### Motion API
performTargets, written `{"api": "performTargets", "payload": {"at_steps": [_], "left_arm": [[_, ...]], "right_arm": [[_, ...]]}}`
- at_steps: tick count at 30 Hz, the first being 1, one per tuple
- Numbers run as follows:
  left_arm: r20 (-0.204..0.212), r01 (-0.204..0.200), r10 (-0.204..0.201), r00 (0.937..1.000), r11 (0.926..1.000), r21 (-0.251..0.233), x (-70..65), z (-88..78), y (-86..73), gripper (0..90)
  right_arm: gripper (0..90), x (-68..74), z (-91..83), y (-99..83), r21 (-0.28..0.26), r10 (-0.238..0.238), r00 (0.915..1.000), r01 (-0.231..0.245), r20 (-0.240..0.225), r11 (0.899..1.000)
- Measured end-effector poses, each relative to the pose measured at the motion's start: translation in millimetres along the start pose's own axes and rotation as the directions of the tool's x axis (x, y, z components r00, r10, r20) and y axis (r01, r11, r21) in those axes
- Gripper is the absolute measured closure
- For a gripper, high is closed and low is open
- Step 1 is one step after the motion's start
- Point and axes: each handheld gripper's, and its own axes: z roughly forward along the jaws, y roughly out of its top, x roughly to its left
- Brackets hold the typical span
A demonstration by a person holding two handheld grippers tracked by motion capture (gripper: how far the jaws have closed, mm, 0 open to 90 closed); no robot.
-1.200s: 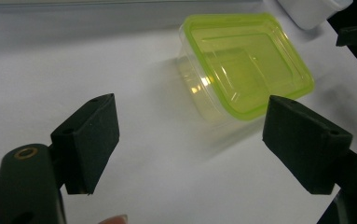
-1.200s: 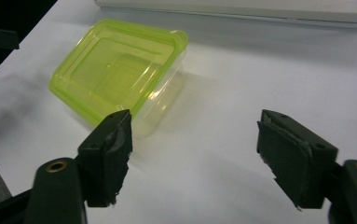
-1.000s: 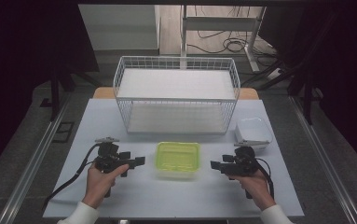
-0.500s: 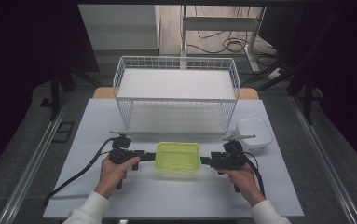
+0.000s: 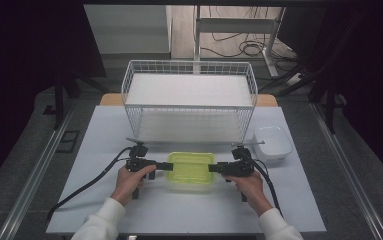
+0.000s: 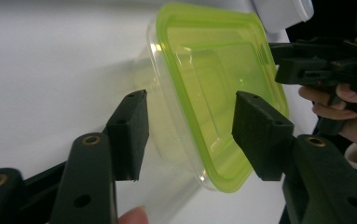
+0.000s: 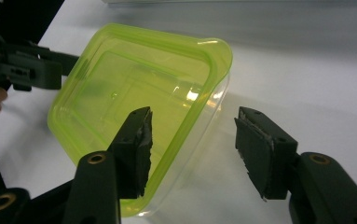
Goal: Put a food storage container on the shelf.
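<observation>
Bright table, dark surroundings, soft focus

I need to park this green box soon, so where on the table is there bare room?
Bare: the left side of the table, beside the wire basket, and the near strip between the forearms. Crowded: the middle, where left gripper and right gripper flank the green box, and the right, by the white dish.
</observation>
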Motion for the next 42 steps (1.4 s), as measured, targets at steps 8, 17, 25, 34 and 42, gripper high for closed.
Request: {"api": "performTargets", "payload": {"at_steps": [8,17,25,34,42], "left_arm": [[0.026,0.004,-0.004,0.9997,0.9998,0.017,1.2,3.4,-2.5,67.9],[0.049,0.006,-0.005,0.9988,0.9998,-0.019,-7.5,-1.6,-7.0,77.6],[0.049,-0.046,0.049,0.9976,0.9974,-0.056,-17.2,-14.6,-8.6,77.8],[0.027,-0.104,0.108,0.9938,0.9887,-0.107,-38.4,-30.6,-11.3,78.3],[-0.006,-0.175,0.176,0.9844,0.9765,-0.126,-58.2,-41.3,-9.2,78.4]], "right_arm": [[68.5,-6.0,6.8,-4.1,0.028,0.097,0.9918,-0.095,-0.083,0.995],[78.0,-4.9,-5.0,-5.4,-0.011,0.136,0.9867,-0.137,-0.09,0.99],[78.5,4.2,-13.9,-1.8,-0.043,0.063,0.9925,-0.068,-0.105,0.997],[78.4,22.7,-32.1,8.1,-0.097,-0.066,0.993,0.056,-0.098,0.994],[78.4,32.0,-49.3,11.2,-0.145,-0.132,0.9854,0.116,-0.108,0.983]]}}
